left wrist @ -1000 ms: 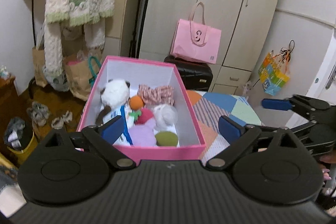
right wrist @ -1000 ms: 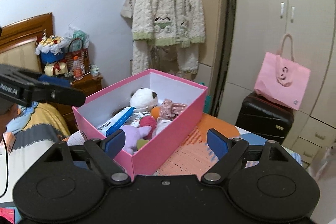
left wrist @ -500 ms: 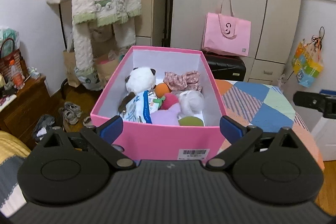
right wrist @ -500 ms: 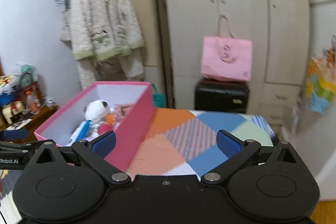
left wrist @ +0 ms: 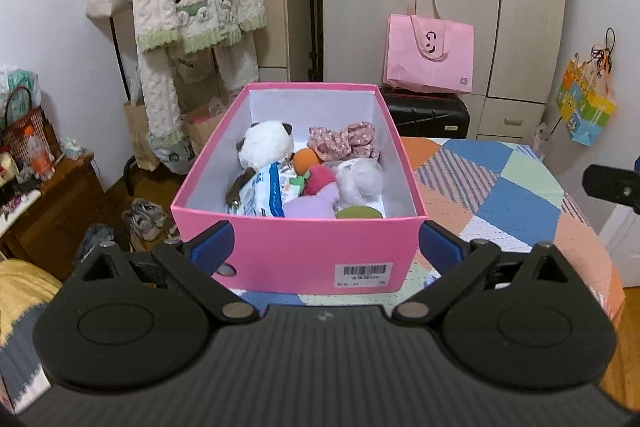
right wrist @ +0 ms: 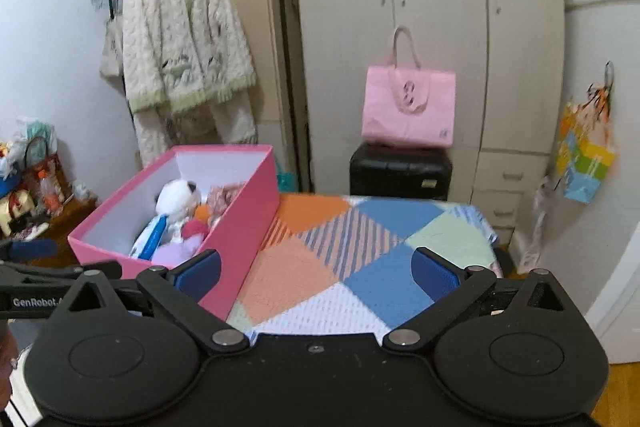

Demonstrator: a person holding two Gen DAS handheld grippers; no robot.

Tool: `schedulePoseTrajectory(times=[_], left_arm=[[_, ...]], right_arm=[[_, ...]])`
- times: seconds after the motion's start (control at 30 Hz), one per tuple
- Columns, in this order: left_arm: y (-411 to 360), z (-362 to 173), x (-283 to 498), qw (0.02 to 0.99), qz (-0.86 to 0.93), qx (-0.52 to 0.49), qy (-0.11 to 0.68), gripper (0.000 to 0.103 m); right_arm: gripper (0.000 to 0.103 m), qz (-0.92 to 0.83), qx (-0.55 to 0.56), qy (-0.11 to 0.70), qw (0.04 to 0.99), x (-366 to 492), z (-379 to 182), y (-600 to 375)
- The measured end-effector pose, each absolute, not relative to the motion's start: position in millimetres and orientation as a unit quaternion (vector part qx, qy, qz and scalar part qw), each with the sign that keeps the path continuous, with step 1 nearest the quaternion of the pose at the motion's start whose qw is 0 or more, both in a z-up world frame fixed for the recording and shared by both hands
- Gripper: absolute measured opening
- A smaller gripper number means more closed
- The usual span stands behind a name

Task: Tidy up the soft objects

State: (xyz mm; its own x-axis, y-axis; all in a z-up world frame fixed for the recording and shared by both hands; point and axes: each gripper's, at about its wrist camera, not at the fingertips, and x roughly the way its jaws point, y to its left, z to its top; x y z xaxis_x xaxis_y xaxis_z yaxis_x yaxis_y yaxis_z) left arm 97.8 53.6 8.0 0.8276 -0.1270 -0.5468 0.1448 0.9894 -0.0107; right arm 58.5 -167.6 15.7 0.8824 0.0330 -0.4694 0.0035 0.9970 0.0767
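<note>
On the patchwork blanket [left wrist: 516, 195], toward its left edge, stands an open pink box [left wrist: 298, 259] holding the soft things: a white plush animal [left wrist: 266, 145], a floral scrunchie [left wrist: 342, 139], an orange ball [left wrist: 306, 159], a purple plush [left wrist: 314, 205] and a green round pad [left wrist: 358, 213]. The left gripper [left wrist: 326, 243] hovers just before the box's near wall, its jaws spread wide with nothing clamped. Right of the box, the right gripper [right wrist: 316, 269] hangs over bare blanket, jaws wide apart and empty.
</note>
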Motion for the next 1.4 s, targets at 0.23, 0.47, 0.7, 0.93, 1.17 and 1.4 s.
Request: schedulePoseTrajectory(times=[0.23,0.47,0.7,0.93,1.17,1.4], left_arm=[[54,4,91,0.954,-0.069,0.005,0.291,0.100],[51,6,82,0.958,-0.072,0.016,0.277,0.100],[48,7,71,0.965,-0.064,0.026,0.252,0.100],[44,3,67,0.969,-0.063,0.042,0.235,0.100],[39,4,59,0.972,-0.062,0.064,0.220,0.100],[39,5,56,0.973,-0.062,0.061,0.214,0.100]], right_arm=[[0.102,0.004,0.031,0.239,0.970,44,19,-169],[0.102,-0.024,0.014,0.249,0.968,40,13,-166],[0.103,-0.027,0.007,0.244,0.969,28,11,-165],[0.103,-0.014,0.000,0.241,0.970,19,6,-159],[0.103,-0.039,-0.013,0.239,0.970,16,4,-160],[0.103,-0.036,-0.004,0.230,0.973,12,7,-162]])
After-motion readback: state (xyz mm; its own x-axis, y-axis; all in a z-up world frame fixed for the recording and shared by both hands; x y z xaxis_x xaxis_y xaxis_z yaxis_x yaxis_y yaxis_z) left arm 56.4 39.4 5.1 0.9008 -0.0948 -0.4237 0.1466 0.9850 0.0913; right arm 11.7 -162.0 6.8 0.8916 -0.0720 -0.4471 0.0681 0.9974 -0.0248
